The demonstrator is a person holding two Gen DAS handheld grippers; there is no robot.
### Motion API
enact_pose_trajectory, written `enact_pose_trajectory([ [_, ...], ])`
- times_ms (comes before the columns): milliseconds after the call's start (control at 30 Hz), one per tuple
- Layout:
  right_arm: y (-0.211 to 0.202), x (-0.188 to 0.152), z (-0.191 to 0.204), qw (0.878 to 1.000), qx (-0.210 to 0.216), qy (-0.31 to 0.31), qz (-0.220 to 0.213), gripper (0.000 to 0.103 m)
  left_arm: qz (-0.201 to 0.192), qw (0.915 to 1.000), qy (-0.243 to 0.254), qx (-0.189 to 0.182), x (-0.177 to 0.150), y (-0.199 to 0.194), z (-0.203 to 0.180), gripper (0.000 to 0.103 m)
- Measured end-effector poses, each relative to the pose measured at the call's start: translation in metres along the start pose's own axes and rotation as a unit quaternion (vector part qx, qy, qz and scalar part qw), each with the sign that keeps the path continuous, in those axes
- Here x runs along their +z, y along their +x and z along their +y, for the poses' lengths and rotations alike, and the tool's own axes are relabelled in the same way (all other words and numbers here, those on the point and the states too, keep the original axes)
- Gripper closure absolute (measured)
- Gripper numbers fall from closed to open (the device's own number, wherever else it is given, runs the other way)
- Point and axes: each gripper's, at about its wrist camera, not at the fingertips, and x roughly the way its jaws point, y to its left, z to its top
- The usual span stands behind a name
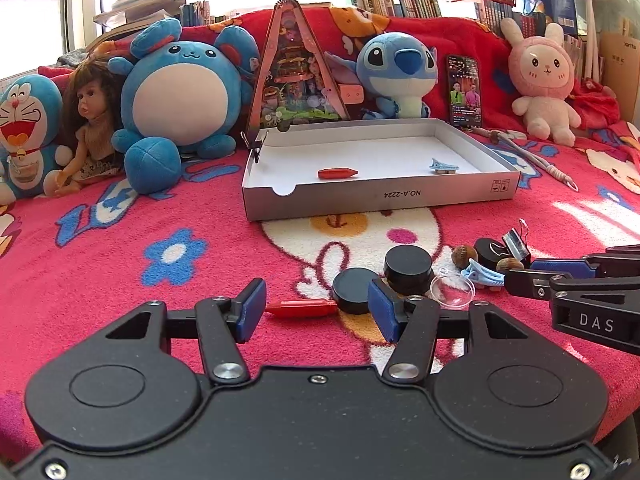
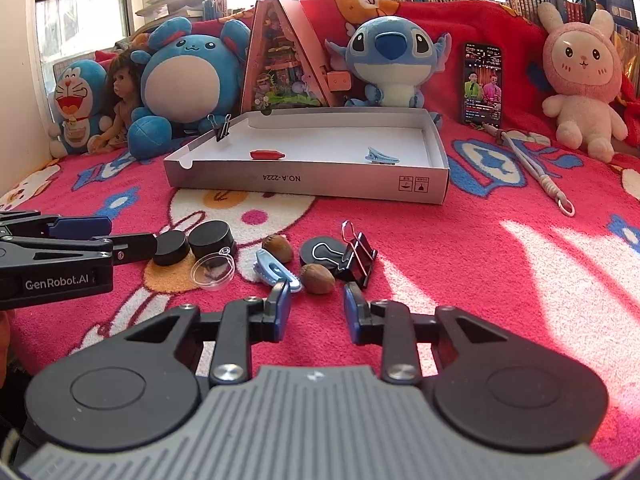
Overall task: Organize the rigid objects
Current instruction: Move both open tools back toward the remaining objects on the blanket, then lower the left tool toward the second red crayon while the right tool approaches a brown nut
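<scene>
- Left claw [image 1: 316,312] sits half-closed around the red capsule [image 1: 301,307], which lies crosswise between the pads, not clamped yet.
- Right claw [image 2: 316,307] is apart and empty, acorn [image 2: 317,278] just ahead.

The left tool [image 1: 316,312] has a black matte body with two round raised discs, black link arms with silver screws, and blue pads on its fingers [image 1: 252,308]. The right tool [image 2: 316,312] looks the same but carries a grey ribbed cover on top. On the sides, white letters read "DAS" on the right one and "GenRobot.AI" on the left one.
</scene>
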Motion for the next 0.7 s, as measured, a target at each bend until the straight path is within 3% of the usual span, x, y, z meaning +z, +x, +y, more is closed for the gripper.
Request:
enact_pose_trajectory([
  [200, 0.010, 0.004, 0.002, 1.000, -0.021, 0.015, 0.003, 0.076, 0.010, 0.9998, -0.018, 0.002, -0.002, 0.006, 0.004, 0.046],
  [333, 0.013, 0.006, -0.001, 0.999, -0.029, 0.031, 0.004, 0.076, 0.013, 0.9994, -0.032, 0.006, -0.004, 0.009, 0.003, 0.034],
  [400, 0.015, 0.007, -0.002, 0.999, -0.038, 0.030, 0.004, 0.076, 0.011, 0.9991, -0.040, 0.008, -0.003, 0.011, 0.002, 0.033],
  [700, 0.010, 0.005, -0.016, 0.998, -0.066, 0.020, 0.009, 0.061, 0.006, 0.9990, -0.043, 0.007, -0.004, 0.015, 0.000, 0.035],
])
